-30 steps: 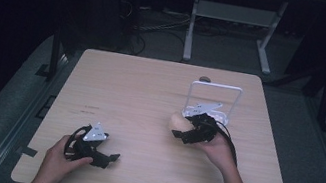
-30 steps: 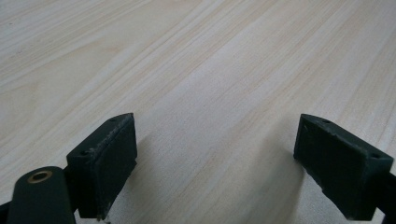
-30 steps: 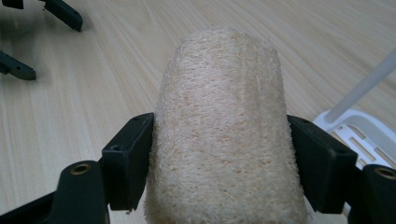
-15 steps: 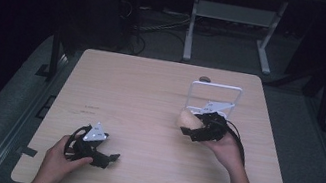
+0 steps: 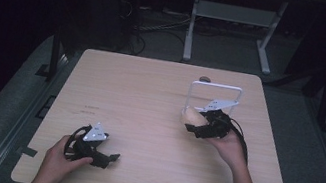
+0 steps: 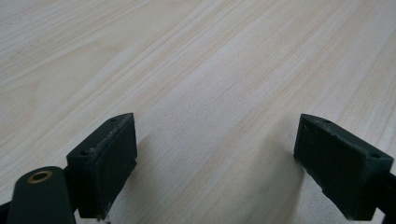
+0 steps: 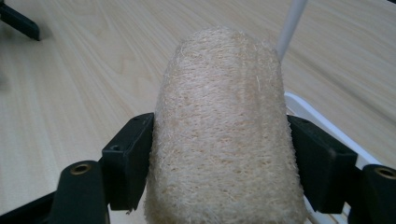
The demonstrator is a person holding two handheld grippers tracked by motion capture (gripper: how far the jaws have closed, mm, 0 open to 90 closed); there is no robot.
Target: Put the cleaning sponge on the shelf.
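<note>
Two grippers on a pale wooden table [image 5: 150,94], well apart. Right gripper [image 5: 198,123] sits right of centre, jaws spread wide and clamped on a beige loofah sponge [image 5: 193,116]; sponge is lifted in the jaws, just left of and touching or nearly touching a white wire rack [image 5: 216,87] that stands upright near the far right part of the table. Cannot tell from the high view whether sponge meets the wire. Left gripper [image 5: 108,157] rests low at the near left, close to the near edge, jaws pointing right, wide apart, nothing between them.

Open room: whole centre and far left of the tabletop is bare, big gap between the two grippers. Right side is tighter, rack sits between sponge and far right edge. Small dark round spot [image 5: 204,79] on the table just behind the rack. Floor beyond the far edge has cables and a white metal stand [image 5: 235,18].

Right gripper view shows the coarse fibre weave of the loofah sponge [image 7: 224,140], both pads pressed into its sides, a white rack wire [image 7: 292,21] rising behind it and the rack's base rail [image 7: 322,122] at right; high view gives none of that detail. Left gripper view shows the left gripper [image 6: 215,172] with bare wood grain between the pads.
</note>
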